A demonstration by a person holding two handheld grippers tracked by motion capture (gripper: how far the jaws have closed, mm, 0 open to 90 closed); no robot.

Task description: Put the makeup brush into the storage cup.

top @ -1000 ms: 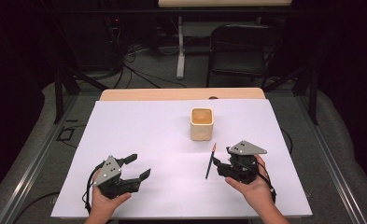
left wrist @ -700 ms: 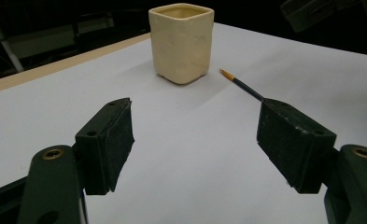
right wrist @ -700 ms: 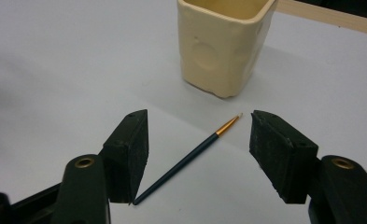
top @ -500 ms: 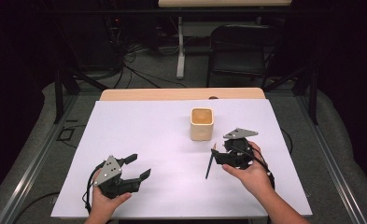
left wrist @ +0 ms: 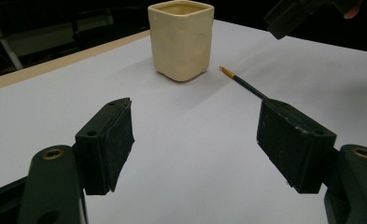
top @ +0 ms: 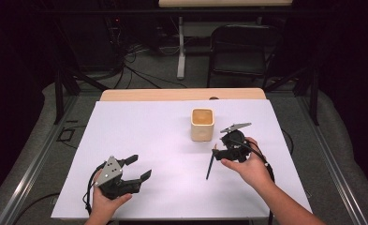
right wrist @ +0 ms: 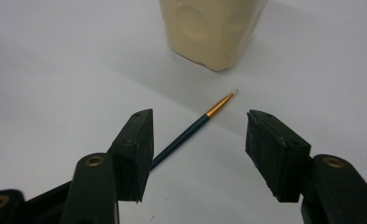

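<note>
- Right gripper point(right wrist: 197, 140) hangs low over the thin paintbrush point(right wrist: 197, 125), its two black jaws standing apart with the brush's dark handle running between them; neither pad presses on it. The jaws have just been closing, and a clear gap shows on each side of the handle.
- Seen from above, the right gripper point(top: 220, 151) sits at the upper end of the paintbrush point(top: 210, 167), which lies flat on the white sheet point(top: 149, 136) and slants down and to the left.
- The paintbrush has a dark handle, a gold ferrule and a fine pale tip; in the right gripper view the tip points towards the cream cup point(right wrist: 214, 30), close to its base but not touching it.
- The cream cup point(top: 202, 124) stands upright on the sheet, square-sided with rounded corners, just up and left of the right gripper.
- The left gripper point(top: 138, 169) rests well apart, near the lower left of the sheet, jaws wide with nothing between them.
- In the left gripper view the cup point(left wrist: 181, 39) and the brush point(left wrist: 244, 84) lie ahead beyond its spread jaws.
- The sheet covers a wooden table point(top: 181, 94), whose far edge shows beyond it.
</note>
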